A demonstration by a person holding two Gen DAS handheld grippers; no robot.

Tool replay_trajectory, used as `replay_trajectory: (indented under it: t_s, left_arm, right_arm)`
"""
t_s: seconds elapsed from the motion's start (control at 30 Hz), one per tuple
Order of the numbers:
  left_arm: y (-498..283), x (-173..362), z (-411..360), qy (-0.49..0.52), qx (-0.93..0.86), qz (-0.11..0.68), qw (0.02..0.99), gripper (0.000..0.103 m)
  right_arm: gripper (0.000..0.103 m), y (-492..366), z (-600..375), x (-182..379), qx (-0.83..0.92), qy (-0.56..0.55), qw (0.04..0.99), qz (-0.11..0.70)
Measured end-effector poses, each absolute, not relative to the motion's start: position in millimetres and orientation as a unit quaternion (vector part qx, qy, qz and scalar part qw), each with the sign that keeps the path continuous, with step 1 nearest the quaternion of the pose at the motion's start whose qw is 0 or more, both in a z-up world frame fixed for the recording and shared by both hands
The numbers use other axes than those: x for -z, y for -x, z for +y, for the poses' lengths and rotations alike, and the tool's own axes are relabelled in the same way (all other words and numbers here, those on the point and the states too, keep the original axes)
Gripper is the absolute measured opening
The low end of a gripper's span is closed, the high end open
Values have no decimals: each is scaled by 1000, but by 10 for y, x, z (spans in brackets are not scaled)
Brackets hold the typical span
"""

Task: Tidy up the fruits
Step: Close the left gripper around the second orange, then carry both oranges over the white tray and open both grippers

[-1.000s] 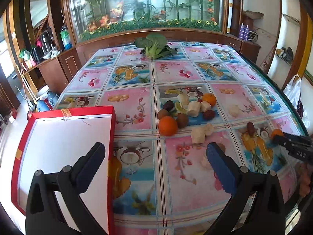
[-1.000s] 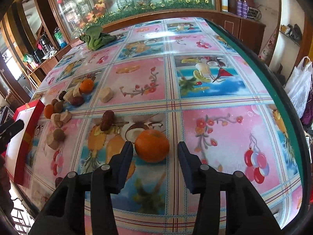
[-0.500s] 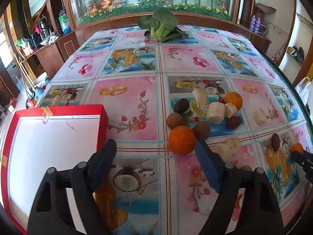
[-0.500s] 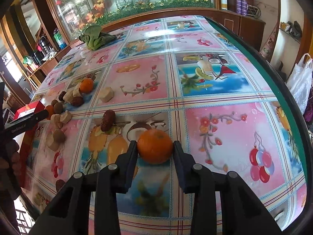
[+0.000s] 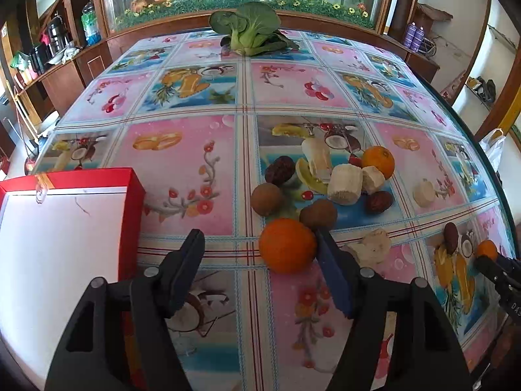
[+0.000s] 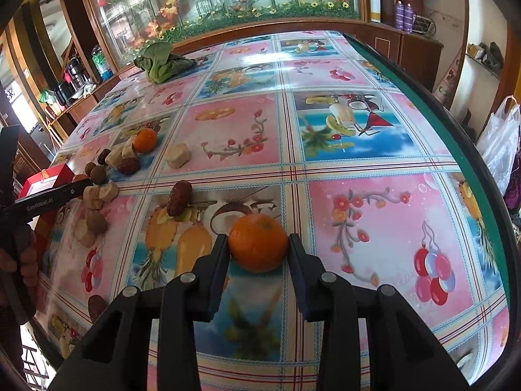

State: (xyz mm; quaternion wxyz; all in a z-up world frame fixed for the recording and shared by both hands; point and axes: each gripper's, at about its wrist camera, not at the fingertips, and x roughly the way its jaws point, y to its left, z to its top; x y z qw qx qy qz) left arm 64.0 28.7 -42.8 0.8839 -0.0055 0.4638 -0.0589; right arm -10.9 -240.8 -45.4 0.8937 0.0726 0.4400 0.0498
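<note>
Left wrist view, from the left edge: a red box with a white inner face lies at the table's near left corner, holding nothing visible. The left gripper stands just right of it, low over the patterned tablecloth. Its jaws have just been closing and are now about half apart. An orange sits between them: the right finger touches its right side, while the left finger stands well clear, so the fruit is not clamped. Behind this orange lies a cluster of 2 brown round fruits, 2 dark red dates, pale cut pieces and a second orange. A leafy green vegetable rests at the far table edge. At the far right of this view, the right gripper's tips appear against a third orange.

Right wrist view, from the left: a hand carries the left gripper's black body at the frame edge. Further right, a single date lies apart from the cluster. The right gripper is narrowed onto the third orange, both pads pressing its sides; the fruit rests on the tablecloth near the table's right edge.
</note>
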Motion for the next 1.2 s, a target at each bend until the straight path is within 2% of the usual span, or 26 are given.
replay_trajectory:
  t_s: [0.13, 0.2, 0.23, 0.73, 0.97, 1.2]
  left_arm:
    - [-626, 427, 230, 8, 85, 462, 883, 48]
    - [-617, 428, 195, 3, 92, 461, 883, 43]
    - [-612, 430, 188, 4, 98, 459, 883, 36]
    - [-365, 266, 407, 21, 85, 439, 894, 36]
    - [121, -30, 659, 41, 80, 406, 910, 36]
    - [678, -182, 1115, 50, 36, 377, 924, 36]
  right_arm:
    - [36, 132, -2426, 461, -55, -72, 896, 436]
    - [36, 136, -2444, 462, -58, -76, 895, 435]
    - [36, 140, -2446, 462, -58, -76, 895, 435]
    - [35, 155, -2141, 273, -96, -72, 904, 411]
    - [34, 175, -1476, 88, -164, -37, 903, 395]
    - [34, 177, -380, -39, -269, 13, 881, 389]
